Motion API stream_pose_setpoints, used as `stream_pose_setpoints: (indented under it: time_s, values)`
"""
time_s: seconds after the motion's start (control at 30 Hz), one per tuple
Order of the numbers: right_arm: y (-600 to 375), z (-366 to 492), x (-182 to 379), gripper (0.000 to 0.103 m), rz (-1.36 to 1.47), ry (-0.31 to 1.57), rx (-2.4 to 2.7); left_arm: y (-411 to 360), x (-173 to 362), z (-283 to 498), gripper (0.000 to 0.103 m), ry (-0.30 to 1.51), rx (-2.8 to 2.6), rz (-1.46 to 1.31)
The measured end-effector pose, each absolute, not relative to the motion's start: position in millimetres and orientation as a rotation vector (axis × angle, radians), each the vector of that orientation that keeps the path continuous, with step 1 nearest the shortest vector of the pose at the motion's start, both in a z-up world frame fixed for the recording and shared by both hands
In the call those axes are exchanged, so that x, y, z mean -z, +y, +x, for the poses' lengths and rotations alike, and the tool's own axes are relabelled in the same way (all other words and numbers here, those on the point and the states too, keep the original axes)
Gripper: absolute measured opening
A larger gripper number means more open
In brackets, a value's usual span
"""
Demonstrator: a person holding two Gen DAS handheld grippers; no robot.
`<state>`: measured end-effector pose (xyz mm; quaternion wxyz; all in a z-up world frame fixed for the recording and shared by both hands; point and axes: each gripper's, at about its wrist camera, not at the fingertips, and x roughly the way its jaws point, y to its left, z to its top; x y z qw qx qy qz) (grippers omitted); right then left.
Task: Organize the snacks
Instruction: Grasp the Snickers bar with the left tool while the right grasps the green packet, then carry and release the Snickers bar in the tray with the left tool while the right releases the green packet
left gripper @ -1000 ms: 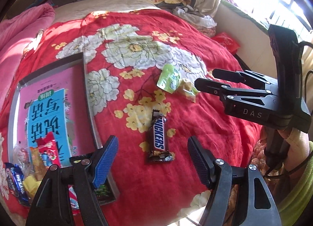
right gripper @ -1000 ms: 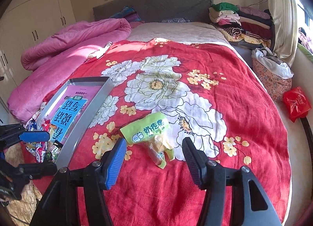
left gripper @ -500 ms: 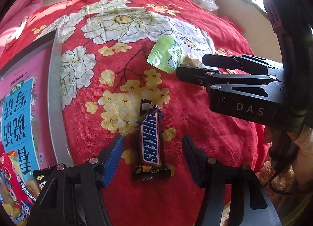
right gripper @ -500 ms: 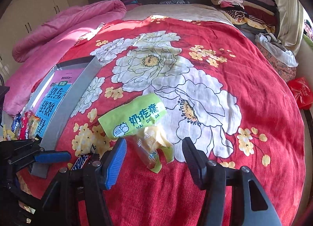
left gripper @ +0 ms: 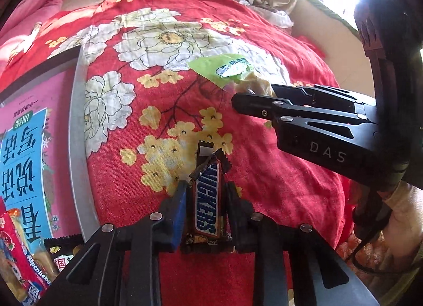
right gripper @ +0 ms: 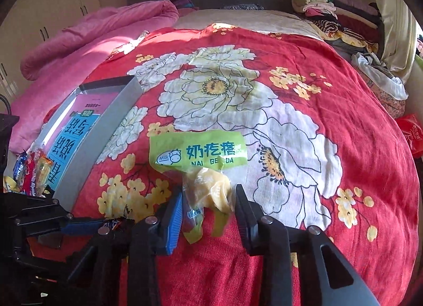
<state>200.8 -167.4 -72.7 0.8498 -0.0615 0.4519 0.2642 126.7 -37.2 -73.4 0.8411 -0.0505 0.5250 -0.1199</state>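
A: What is sitting between the fingers of the left gripper (left gripper: 205, 197)?

B: A glossy brown Snickers bar (left gripper: 207, 201), rectangular with crimped ends, is lying lengthwise on the woven red floral bedspread (left gripper: 264, 173). Both pads are pressing its sides; the jaws are clamped on it.

A: And the right gripper (right gripper: 208, 202)?

B: Its jaws are closing around a crinkled clear-and-green milk-candy packet (right gripper: 203, 171) holding pale yellow lumps. The left pad is touching the film; the right pad is possibly just clear of it.

A: Containers?

B: A shallow grey metal tray (left gripper: 76, 131) is lying left of the left fingers, holding a pink-and-blue printed booklet (left gripper: 23, 147) and several foil-wrapped snacks (left gripper: 29, 269) at its near end.

A: Anything obscured?

B: The tray's left part is being cut off by the frame edge, and the bar's near end is sitting under the gripper body.
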Motion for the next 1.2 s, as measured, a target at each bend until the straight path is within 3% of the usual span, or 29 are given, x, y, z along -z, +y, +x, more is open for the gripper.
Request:
stream_pose_setpoints:
  time_s: [0.47, 0.97, 1.2]
  values:
    - [-163.7, 161.7, 16.4, 0.037, -0.026, 0.789, -0.662, 10.6, 5.5, 92.1, 0.029, 0.978, 0.202, -0.156]
    - [-131.0, 122.2, -12.1, 0.037, 0.023, 0.744, -0.807, 97.0, -57.1, 48.5, 0.029, 0.826, 0.088, -0.294]
    - [-92.2, 101.0, -8.3, 0.037, 0.010, 0.780, -0.918, 159.5, -56.1, 21.4, 0.029, 0.806, -0.048, -0.334]
